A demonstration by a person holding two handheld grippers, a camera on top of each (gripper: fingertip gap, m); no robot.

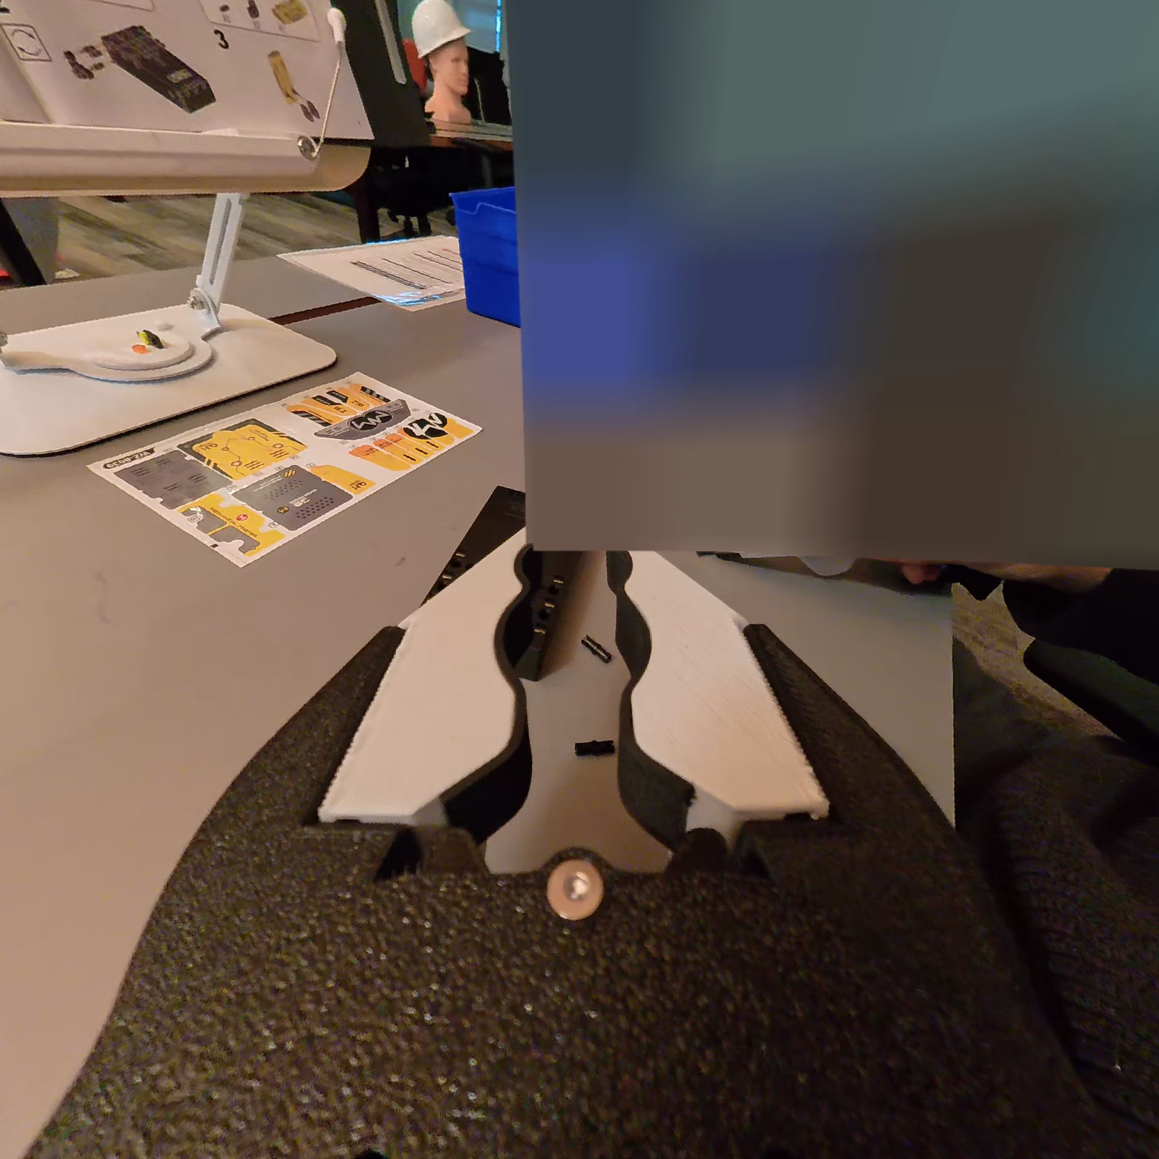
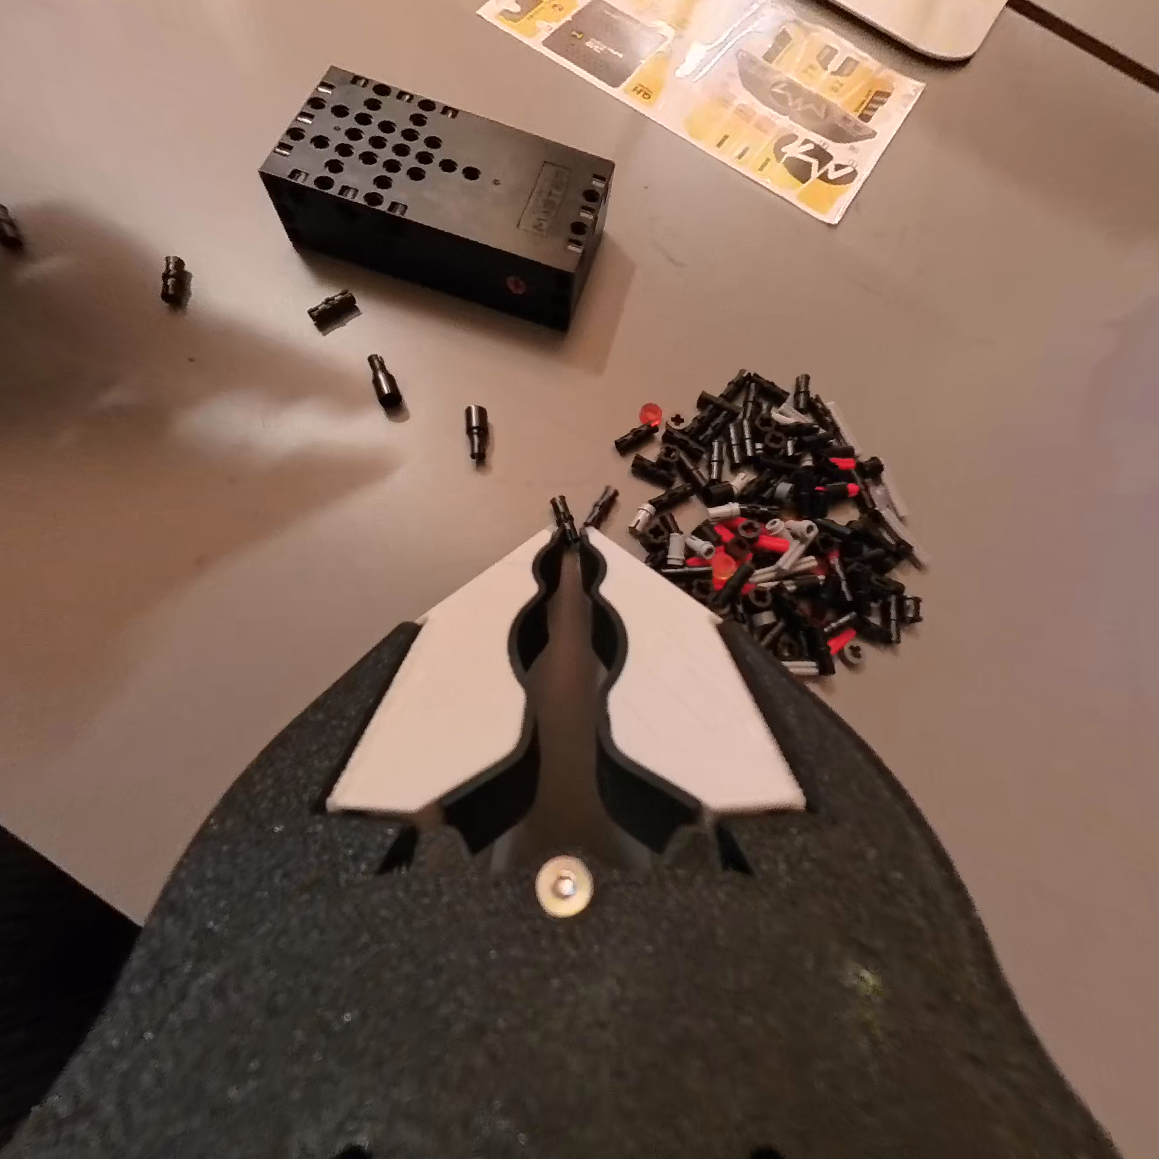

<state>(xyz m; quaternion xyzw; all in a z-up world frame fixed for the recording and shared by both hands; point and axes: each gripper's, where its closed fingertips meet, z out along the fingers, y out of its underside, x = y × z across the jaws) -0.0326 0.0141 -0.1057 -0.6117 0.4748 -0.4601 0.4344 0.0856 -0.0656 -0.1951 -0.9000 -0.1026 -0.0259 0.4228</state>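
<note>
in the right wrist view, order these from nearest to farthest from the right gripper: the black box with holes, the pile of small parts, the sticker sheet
1. Pile of small parts, just right of the right gripper, whose tips pinch a black pin.
2. Black box with holes, ahead and to the left.
3. Sticker sheet, at the far top right of the table.

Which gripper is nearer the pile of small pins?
Right. The right gripper, shut on a black pin, sits just left of the pile of small pins. The left gripper hangs open by the black perforated block; no pile shows there.
</note>
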